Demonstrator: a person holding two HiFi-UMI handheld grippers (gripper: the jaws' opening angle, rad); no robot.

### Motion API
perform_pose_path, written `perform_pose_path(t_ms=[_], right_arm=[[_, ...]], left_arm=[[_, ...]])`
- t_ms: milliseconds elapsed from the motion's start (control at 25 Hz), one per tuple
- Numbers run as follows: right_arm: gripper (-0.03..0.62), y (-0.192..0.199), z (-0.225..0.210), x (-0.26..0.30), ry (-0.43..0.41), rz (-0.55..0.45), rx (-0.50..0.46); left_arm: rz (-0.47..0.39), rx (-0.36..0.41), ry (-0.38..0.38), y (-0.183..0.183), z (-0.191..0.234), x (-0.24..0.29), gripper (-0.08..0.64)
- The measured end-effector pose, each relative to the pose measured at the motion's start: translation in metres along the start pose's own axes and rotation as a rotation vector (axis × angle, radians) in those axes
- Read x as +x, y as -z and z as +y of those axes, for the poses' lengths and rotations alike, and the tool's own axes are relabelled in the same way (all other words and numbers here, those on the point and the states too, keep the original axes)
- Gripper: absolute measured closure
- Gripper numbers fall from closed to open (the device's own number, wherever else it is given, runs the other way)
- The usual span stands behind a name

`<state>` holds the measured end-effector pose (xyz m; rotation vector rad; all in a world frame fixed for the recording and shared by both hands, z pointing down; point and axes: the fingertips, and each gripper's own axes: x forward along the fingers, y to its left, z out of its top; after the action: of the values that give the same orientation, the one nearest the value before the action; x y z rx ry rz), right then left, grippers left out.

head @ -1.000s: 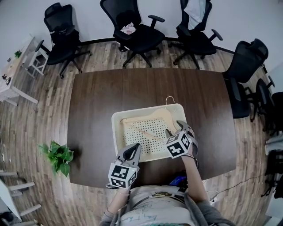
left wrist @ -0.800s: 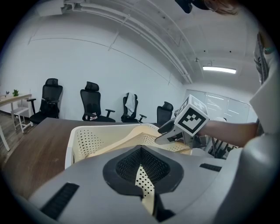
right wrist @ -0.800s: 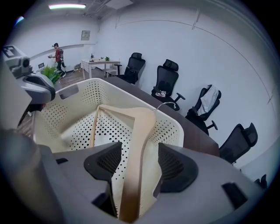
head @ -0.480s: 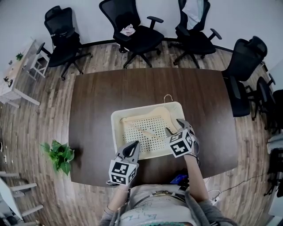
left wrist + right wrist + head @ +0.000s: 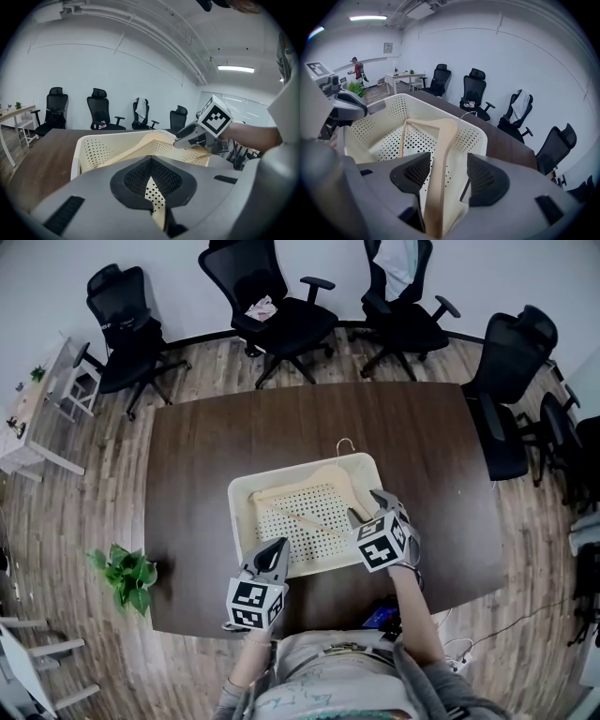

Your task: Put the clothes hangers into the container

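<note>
1. Closest to me, my left gripper (image 5: 274, 551) is at the container's (image 5: 238, 514) near wall. Its jaws are drawn in narrow, with a strip of that perforated cream wall caught between them.
2. My right gripper (image 5: 367, 506) is over the container's near right corner. Its jaws stand apart, and one arm of the wooden clothes hanger (image 5: 440, 154) runs up between them. The arm lies close against one pad, with a clear gap to the other.
3. The hanger lies inside the container, slanting across the holed floor. Its wire hook (image 5: 345, 444) pokes over the far rim.
4. The container sits on the near half of the dark table (image 5: 216, 446).
5. A potted plant (image 5: 122, 573) stands on the floor to my left, and black office chairs (image 5: 281, 315) stand beyond the table.
</note>
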<state>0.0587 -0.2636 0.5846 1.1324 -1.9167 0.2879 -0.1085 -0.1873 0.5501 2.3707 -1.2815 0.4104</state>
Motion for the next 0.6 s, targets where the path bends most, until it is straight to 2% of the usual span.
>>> perform_pose_path(t_ms=[240,600], right_arm=[[0.345,-0.004,-0.002,-0.008,-0.008,-0.066,-0.009],[0.481,-0.011,-0.006,-0.015,0.005,-0.123,-0.033]], left_arm=[[0.004,0.006,-0.011,0.000,0.000,0.000,0.549],[0.004,0.011,-0.037,-0.001,0.005,0.002,0.549]])
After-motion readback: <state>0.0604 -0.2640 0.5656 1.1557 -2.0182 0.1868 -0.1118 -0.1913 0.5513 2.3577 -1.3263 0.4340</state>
